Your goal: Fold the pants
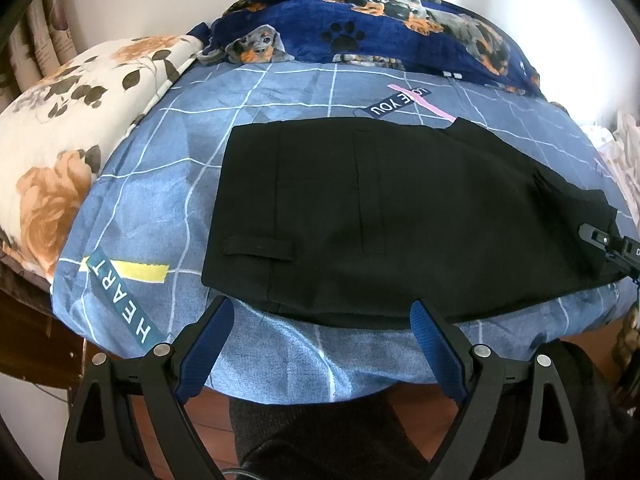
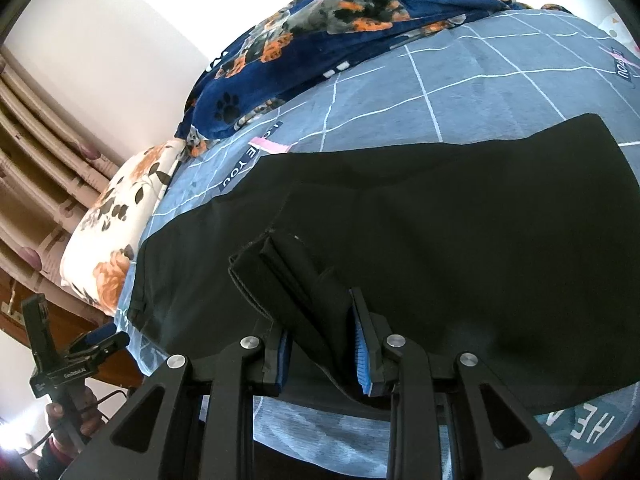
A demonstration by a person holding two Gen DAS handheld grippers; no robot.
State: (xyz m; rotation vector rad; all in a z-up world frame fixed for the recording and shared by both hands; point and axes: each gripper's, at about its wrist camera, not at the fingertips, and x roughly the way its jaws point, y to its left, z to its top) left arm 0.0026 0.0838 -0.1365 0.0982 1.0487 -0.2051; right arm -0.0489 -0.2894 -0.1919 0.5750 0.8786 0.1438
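Black pants [image 1: 380, 216] lie folded flat on a blue checked bedsheet [image 1: 168, 168]; they also fill the right wrist view [image 2: 460, 240]. My left gripper [image 1: 322, 308] is open and empty, just in front of the pants' near edge with its blue pads apart. My right gripper [image 2: 320, 312] is shut on a bunched fold of the pants' edge [image 2: 296, 280], lifted a little off the flat layer. The right gripper also shows at the right edge of the left wrist view [image 1: 600, 236], at the pants' right end.
A navy dog-print blanket [image 1: 380, 28] is heaped at the far side of the bed. A floral pillow [image 1: 60, 128] lies at the left. The bed's near edge drops to a wooden floor [image 1: 168, 412]. Curtains [image 2: 36, 152] hang left.
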